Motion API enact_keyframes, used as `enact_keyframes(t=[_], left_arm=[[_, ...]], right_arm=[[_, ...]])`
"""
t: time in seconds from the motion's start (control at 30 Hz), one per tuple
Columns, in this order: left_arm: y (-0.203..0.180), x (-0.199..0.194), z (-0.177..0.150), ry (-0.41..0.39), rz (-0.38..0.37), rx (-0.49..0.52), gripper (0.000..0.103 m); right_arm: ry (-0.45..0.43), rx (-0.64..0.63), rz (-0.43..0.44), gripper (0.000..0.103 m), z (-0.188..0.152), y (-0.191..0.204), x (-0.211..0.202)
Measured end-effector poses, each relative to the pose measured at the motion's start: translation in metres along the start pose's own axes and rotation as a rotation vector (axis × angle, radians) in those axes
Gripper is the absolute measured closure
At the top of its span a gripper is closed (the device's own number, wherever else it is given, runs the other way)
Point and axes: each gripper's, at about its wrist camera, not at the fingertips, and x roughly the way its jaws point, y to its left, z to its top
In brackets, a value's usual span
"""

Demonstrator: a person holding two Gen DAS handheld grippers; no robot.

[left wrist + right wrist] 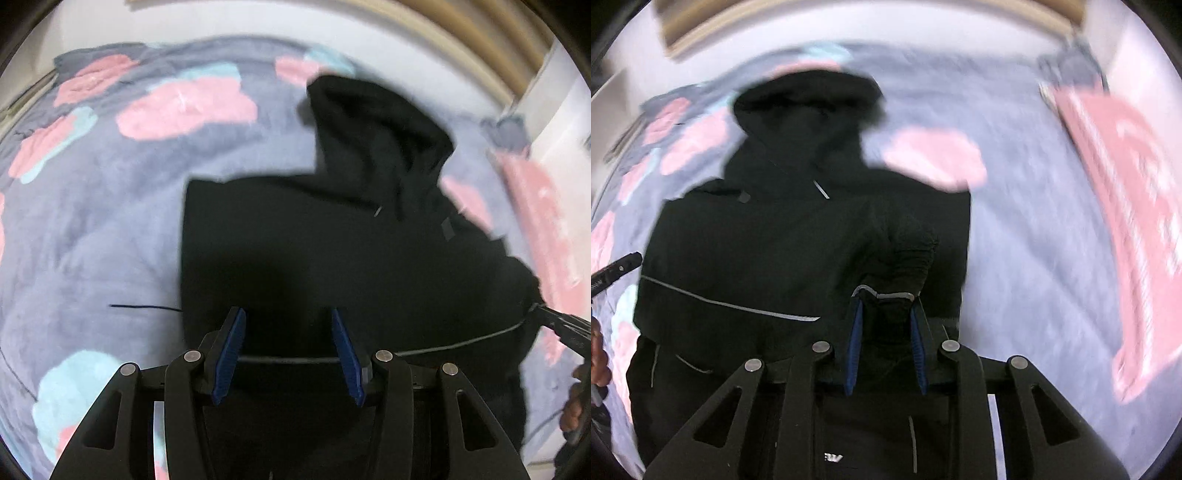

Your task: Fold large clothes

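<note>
A black hooded jacket with thin grey reflective stripes lies on a grey bedspread; it also shows in the right wrist view. Its hood points away from me. My left gripper is open, its blue pads hovering over the jacket's body with nothing between them. My right gripper is shut on a bunched part of the jacket, a sleeve or cuff, held up above the body. The right gripper's tip shows at the left view's right edge.
The bedspread is grey with pink and light blue cloud shapes. A pink patterned cloth or pillow lies at the right. A white wall and a wooden headboard stand behind the bed. A hand shows at the left edge.
</note>
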Motion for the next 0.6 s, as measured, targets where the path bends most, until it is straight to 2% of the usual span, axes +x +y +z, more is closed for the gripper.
enact_keyframes(t=[0.1,0.17,0.3,0.37,0.47,0.5,0.57,0.6], left_arm=[[-0.004,0.032,-0.002,0.037,0.065,0.032,0.054],[-0.003,0.042,-0.001,0.051,0.081,0.040,0.053],[-0.003,0.044,0.004,0.062,0.089,0.042,0.052],[-0.004,0.033,0.007,0.056,0.075,0.039,0.052],[-0.001,0.003,0.013,0.010,-0.011,0.011,0.051],[-0.001,-0.006,0.016,-0.007,-0.029,0.008,0.051],[-0.006,-0.023,0.022,-0.041,-0.061,0.017,0.051],[-0.009,-0.027,0.024,-0.048,-0.071,0.023,0.050]], right_arm=[[0.076,0.028,-0.029,0.076,-0.012,-0.003,0.043],[0.107,0.053,-0.033,0.074,-0.015,-0.005,0.066],[0.139,0.087,-0.017,0.070,-0.009,-0.010,0.081],[0.158,0.099,0.008,0.068,-0.003,-0.015,0.077],[0.133,0.140,0.057,0.063,0.006,-0.023,0.054],[0.095,0.137,0.068,0.060,0.010,-0.022,0.039],[0.016,0.099,0.062,0.040,0.019,-0.011,0.013],[-0.033,0.069,0.061,0.027,0.025,0.000,0.001]])
